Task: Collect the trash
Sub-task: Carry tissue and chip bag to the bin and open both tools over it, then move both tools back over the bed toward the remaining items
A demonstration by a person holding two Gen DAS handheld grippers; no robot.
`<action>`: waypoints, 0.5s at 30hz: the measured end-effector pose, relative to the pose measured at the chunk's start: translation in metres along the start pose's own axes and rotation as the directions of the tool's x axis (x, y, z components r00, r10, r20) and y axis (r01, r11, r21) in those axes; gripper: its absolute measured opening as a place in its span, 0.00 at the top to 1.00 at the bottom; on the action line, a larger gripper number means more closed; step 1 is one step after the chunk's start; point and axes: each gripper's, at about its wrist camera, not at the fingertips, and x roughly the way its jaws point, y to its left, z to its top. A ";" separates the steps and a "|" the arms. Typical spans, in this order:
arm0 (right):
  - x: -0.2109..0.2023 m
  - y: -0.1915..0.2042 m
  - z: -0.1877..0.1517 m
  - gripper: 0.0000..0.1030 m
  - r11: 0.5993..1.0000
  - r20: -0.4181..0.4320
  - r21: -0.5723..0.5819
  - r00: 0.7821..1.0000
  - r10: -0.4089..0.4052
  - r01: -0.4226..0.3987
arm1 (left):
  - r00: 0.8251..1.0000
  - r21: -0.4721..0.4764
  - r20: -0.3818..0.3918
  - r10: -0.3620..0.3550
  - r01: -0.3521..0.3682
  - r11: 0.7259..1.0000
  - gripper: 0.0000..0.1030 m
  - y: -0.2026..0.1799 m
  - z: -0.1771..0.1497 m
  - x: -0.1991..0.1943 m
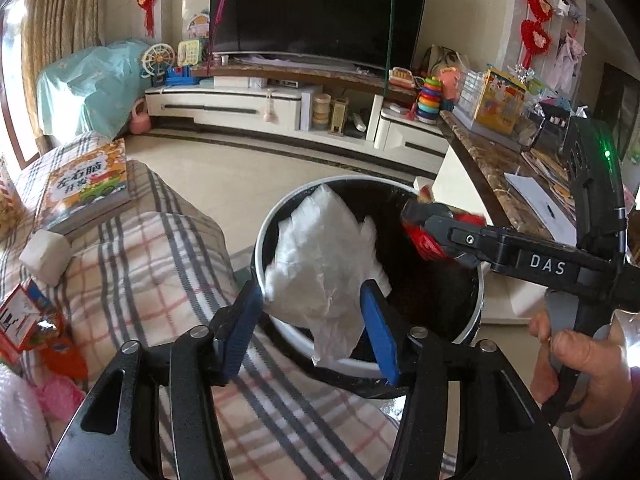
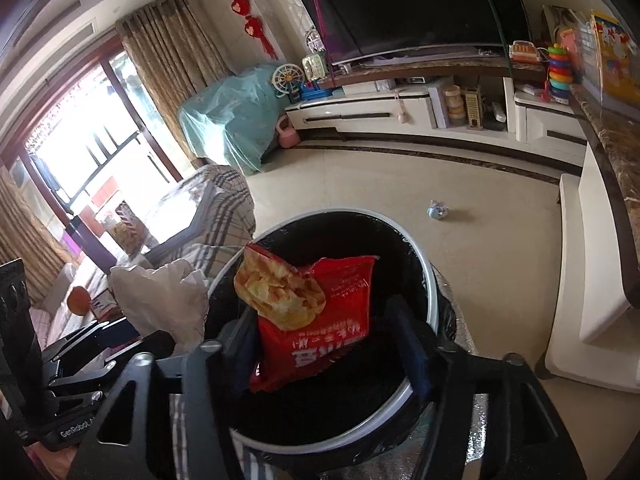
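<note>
A round trash bin with a white rim (image 1: 264,236) and black liner stands by the plaid sofa; it also shows in the right wrist view (image 2: 424,264). My left gripper (image 1: 312,312) has wide-apart blue fingers, with a crumpled white tissue (image 1: 324,256) between them over the bin's mouth. My right gripper (image 2: 332,344) also has its fingers apart; a red snack bag (image 2: 320,312) lies between them over the bin. From the left wrist view the right gripper (image 1: 432,228) reaches in from the right with the red bag (image 1: 420,240).
The plaid sofa (image 1: 140,264) holds a children's book (image 1: 88,184), a white block (image 1: 46,256) and snack packets (image 1: 24,320). A crumpled wrapper (image 2: 437,211) lies on the floor. A marble counter (image 1: 492,168) is to the right; a TV stand (image 1: 280,108) is at the back.
</note>
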 end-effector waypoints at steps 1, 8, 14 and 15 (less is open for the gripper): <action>0.000 -0.001 0.001 0.28 1.000 0.000 0.002 1.000 -0.004 0.004 | 1.000 0.000 -0.003 0.001 -0.001 1.000 0.42 0.000 -0.001 0.001; -0.011 -0.006 0.001 0.19 0.999 0.035 0.033 0.999 -0.009 0.008 | 1.000 -0.018 0.014 0.018 -0.017 1.000 0.30 0.005 -0.010 -0.009; -0.022 0.007 -0.011 0.12 0.999 0.059 0.040 0.998 0.008 -0.011 | 0.999 -0.071 0.035 0.038 -0.035 0.997 0.27 0.021 -0.031 -0.030; -0.023 0.009 -0.013 0.11 0.999 0.061 0.040 0.998 0.014 -0.017 | 0.998 -0.082 0.040 0.046 -0.042 0.996 0.27 0.024 -0.036 -0.034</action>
